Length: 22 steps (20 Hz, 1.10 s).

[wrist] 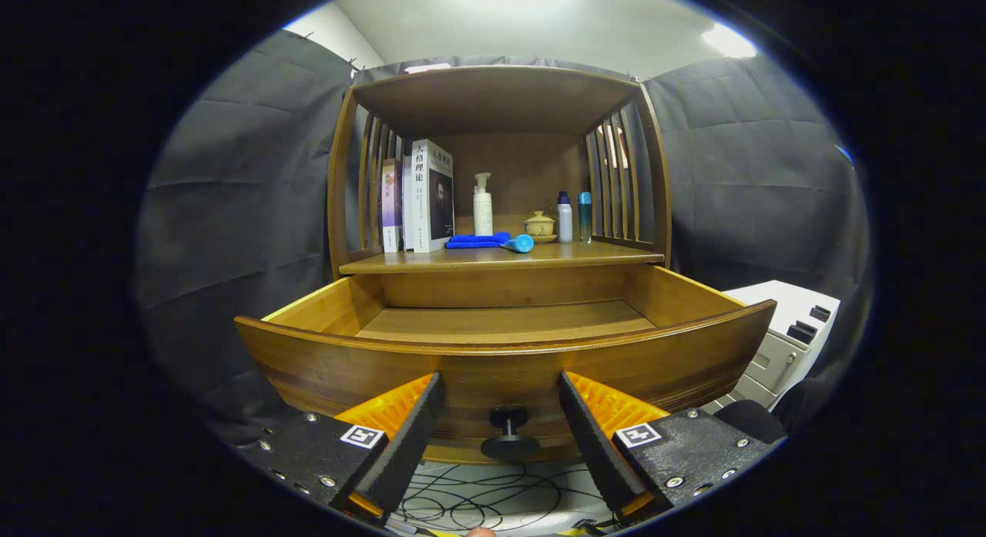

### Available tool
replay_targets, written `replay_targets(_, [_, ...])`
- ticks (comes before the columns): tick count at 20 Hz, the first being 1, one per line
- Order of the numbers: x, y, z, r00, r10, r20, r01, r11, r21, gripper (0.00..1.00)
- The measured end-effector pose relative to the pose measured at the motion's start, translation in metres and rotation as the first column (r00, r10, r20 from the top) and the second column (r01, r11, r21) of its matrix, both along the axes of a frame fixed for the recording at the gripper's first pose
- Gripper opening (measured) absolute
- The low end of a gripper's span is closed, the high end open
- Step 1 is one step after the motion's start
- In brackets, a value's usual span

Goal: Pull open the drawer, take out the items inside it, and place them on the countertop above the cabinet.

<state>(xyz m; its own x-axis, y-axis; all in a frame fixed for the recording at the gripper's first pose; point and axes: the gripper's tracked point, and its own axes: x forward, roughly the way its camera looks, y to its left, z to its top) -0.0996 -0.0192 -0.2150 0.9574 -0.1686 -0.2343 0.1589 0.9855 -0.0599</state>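
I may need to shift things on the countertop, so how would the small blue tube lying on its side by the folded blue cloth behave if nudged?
The small blue tube looks round and lies on its side, so it would probably roll. Its size suggests it is light. It touches the folded blue cloth, which might stop it that way. The tongs are open around the drawer's black knob.

I see the drawer (504, 344) pulled out below the countertop (501, 257), its knob (509, 433) between my gripper's (501, 414) spread fingers. On the countertop: books (420, 196) left, cloth (476, 241) and tube (518, 244) near, pump bottle (483, 206) behind, teacup (539, 226) and two bottles (575, 217) right.
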Motion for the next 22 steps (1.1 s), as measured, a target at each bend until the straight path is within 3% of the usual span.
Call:
replay_targets(13, [0.017, 0.0, -0.014, 0.998, 0.034, -0.054, -0.031, 0.999, 0.044, 0.95])
replay_targets(22, [0.059, -0.006, -0.009, 0.998, 0.034, -0.054, -0.032, 0.999, 0.04, 0.95])
